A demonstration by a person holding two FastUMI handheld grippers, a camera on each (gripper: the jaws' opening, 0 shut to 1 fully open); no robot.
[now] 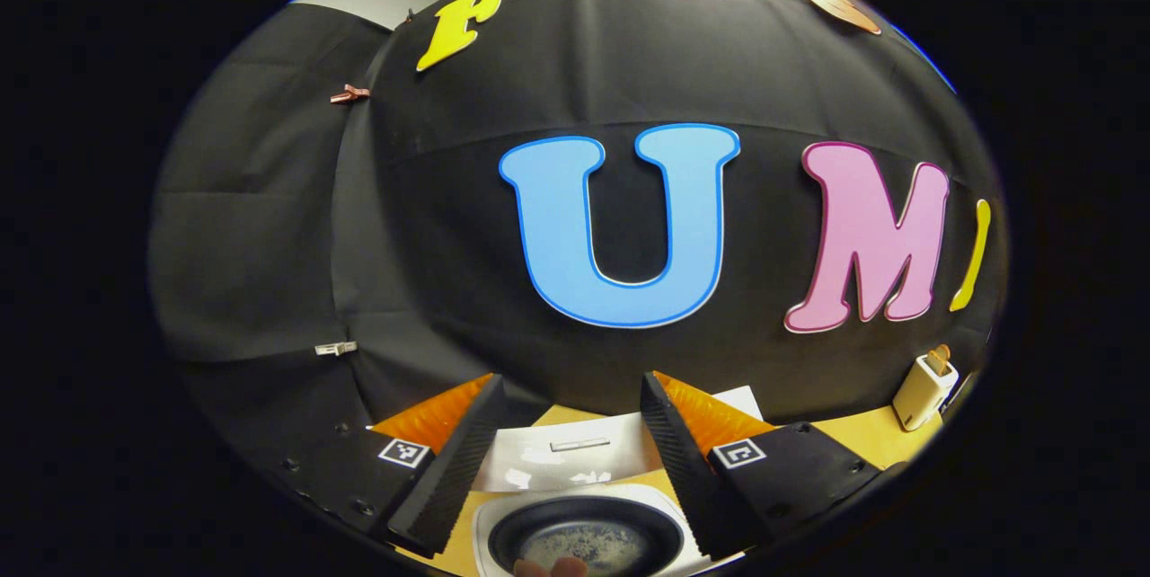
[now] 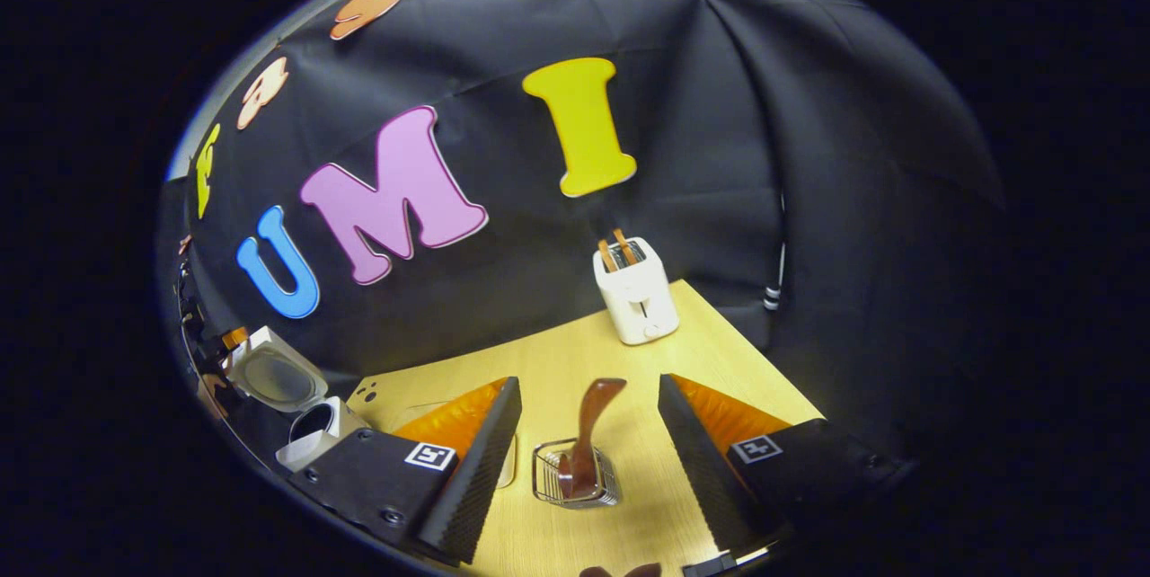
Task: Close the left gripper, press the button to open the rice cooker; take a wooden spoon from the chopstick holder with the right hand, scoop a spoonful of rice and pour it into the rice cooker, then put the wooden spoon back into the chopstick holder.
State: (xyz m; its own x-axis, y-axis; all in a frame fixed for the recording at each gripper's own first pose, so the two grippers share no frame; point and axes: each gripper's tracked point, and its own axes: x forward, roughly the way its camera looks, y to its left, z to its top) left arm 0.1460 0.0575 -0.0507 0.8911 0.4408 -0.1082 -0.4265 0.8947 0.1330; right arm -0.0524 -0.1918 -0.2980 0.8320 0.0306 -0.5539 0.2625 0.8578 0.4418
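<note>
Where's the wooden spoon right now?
In the right gripper view, the wooden spoon stands in the wire chopstick holder on the table, ahead of the right gripper's open jaws, with the toaster behind it.

The left gripper view hangs close above the open rice cooker (image 1: pixel 584 541), facing the booth wall; the right gripper view looks from higher, down the tabletop (image 2: pixel 575 361), sharing cooker (image 2: pixel 310 438) and toaster (image 2: pixel 636 294)
</note>
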